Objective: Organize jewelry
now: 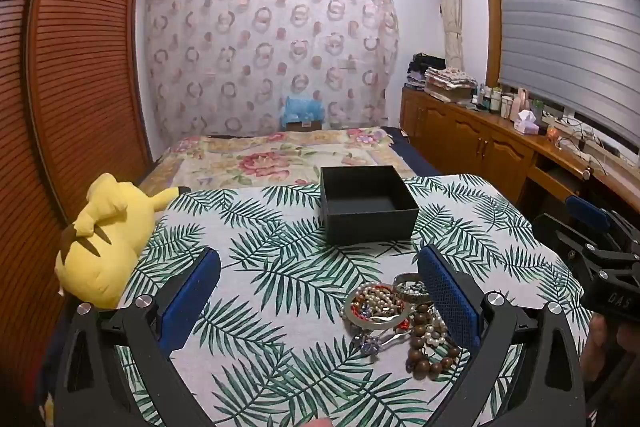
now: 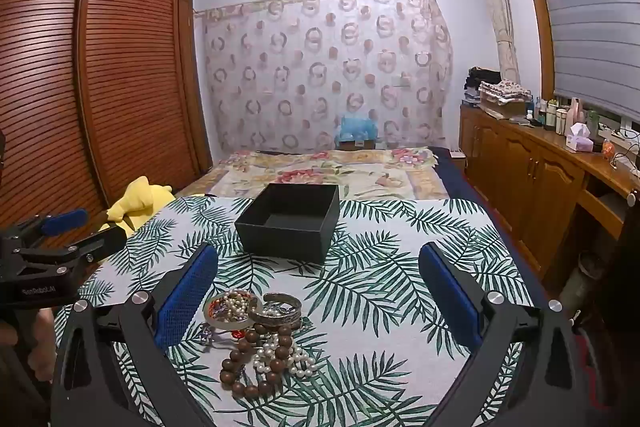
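A pile of jewelry (image 1: 394,323) lies on the leaf-print tablecloth (image 1: 280,267): brown wooden beads (image 2: 256,363), white pearls (image 2: 288,355), a silver bangle (image 2: 276,309) and a ring-shaped bracelet (image 2: 226,311). An open, empty black box (image 1: 366,205) stands behind the pile, also in the right wrist view (image 2: 290,221). My left gripper (image 1: 320,291) is open and empty, hovering left of the pile with its right finger by it. My right gripper (image 2: 320,291) is open and empty, the pile lying near its left finger. Each gripper shows at the edge of the other's view.
A yellow plush toy (image 1: 108,239) lies at the table's left edge. A bed with a floral cover (image 1: 280,155) is behind the table. A wooden wardrobe (image 1: 72,67) stands on the left, a cluttered wooden counter (image 1: 500,131) on the right.
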